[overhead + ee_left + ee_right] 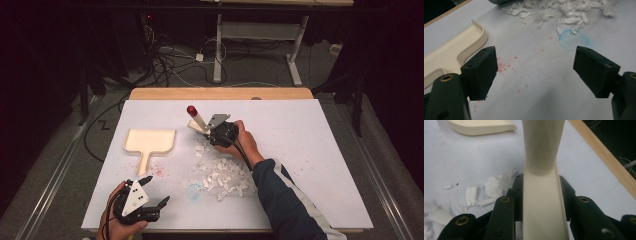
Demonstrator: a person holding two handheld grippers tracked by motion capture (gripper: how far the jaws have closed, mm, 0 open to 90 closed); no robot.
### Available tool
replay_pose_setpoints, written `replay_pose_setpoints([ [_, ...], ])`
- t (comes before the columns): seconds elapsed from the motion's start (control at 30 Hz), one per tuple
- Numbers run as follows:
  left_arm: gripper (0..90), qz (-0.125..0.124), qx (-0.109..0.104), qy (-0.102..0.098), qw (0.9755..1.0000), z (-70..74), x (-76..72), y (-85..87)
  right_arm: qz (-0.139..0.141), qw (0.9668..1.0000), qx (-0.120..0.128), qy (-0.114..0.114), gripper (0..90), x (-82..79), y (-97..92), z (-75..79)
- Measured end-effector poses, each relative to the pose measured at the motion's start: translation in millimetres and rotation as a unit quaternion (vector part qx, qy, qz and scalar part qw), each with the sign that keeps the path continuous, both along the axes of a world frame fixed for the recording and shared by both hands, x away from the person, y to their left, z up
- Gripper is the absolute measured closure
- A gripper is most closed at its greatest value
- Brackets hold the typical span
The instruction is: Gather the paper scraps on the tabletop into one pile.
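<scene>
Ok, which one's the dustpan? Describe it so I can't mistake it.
Start from the white table sheet and look to its left half, left of the heap of white paper scraps. The dustpan lies flat there, empty, its short handle pointing at the left gripper. It is the cream tray; the brush in the right gripper is cream too, but slim with a red tip.

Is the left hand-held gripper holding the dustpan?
No, the left hand-held gripper is open with bare table between its jaws, and the dustpan lies beside it.
</scene>
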State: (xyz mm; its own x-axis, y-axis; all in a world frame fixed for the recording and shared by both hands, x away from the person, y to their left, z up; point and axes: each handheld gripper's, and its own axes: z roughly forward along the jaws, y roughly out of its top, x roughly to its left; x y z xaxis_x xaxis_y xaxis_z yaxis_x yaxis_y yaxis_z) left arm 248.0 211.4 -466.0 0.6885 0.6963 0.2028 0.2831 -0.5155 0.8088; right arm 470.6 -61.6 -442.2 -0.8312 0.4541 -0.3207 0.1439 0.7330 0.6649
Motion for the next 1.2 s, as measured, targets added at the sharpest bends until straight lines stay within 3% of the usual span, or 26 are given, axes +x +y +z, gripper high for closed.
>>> replay_pose_setpoints([
  [0.2,18.7,-0.002,0.000,0.008,1.0000,-0.1,-0.7,-1.5,0.069,0.9972,0.024,0.018,67.8,-9.1,-6.6,5.9],
  [0.4,18.7,-0.003,0.002,0.007,1.0000,-0.7,-2.6,-2.7,0.117,0.9928,0.004,0.024,67.0,-21.7,-0.2,1.7],
  [0.63,18.7,-0.002,0.006,0.005,1.0000,-1.2,-1.8,-0.7,0.190,0.9809,-0.019,0.039,64.8,-37.0,-15.2,2.6],
  [0.77,18.7,-0.002,0.008,0.006,0.9999,-1.2,-3.2,-1.9,0.222,0.9736,-0.016,0.052,65.2,-49.9,-31.0,7.1],
  [0.93,18.7,-0.002,0.010,0.009,0.9999,-1.6,-5.0,-3.3,0.243,0.9683,-0.012,0.056,65.9,-64.3,-51.5,10.3],
  [1.07,18.7,-0.002,0.013,0.016,0.9998,-2.2,-5.6,-4.6,0.245,0.9679,-0.003,0.058,66.8,-72.0,-64.0,14.1],
  [1.1,18.7,-0.003,0.015,0.010,0.9998,-2.1,-4.8,-4.7,0.241,0.9692,-0.003,0.051,67.0,-74.0,-66.0,15.6],
  [1.2,18.7,-0.003,0.013,0.017,0.9998,-2.8,-4.7,-5.6,0.237,0.9710,0.001,0.032,67.9,-75.3,-70.4,22.2],
])
